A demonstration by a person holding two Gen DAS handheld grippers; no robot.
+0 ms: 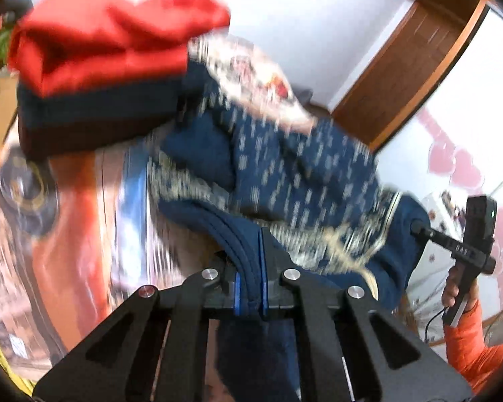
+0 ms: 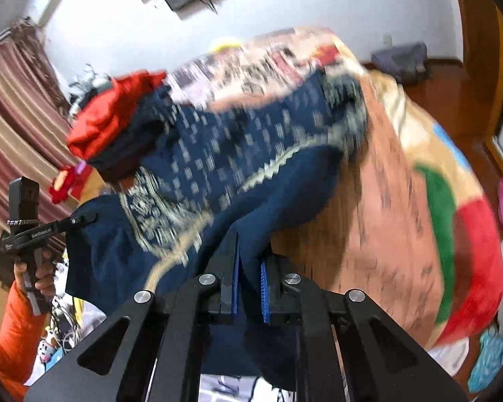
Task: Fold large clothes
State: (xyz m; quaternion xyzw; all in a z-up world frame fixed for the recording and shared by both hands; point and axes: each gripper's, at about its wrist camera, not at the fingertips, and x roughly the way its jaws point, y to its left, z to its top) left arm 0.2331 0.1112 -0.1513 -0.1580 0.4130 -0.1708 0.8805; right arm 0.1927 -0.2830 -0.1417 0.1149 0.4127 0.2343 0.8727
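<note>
A navy blue garment with a white dash pattern and cream trim (image 1: 301, 174) hangs lifted over the bed, stretched between both grippers. My left gripper (image 1: 249, 268) is shut on its navy hem. My right gripper (image 2: 249, 268) is shut on another navy edge of the garment (image 2: 251, 154). Each gripper shows in the other's view, the right one (image 1: 419, 226) at the garment's right corner, the left one (image 2: 87, 216) at its left corner. Both views are motion-blurred.
A stack of folded clothes, red on top of navy and dark brown (image 1: 97, 67), lies on the bed behind the garment. The bed carries a colourful orange patterned blanket (image 2: 385, 201). A wooden door frame (image 1: 412, 60) and a white wall stand behind.
</note>
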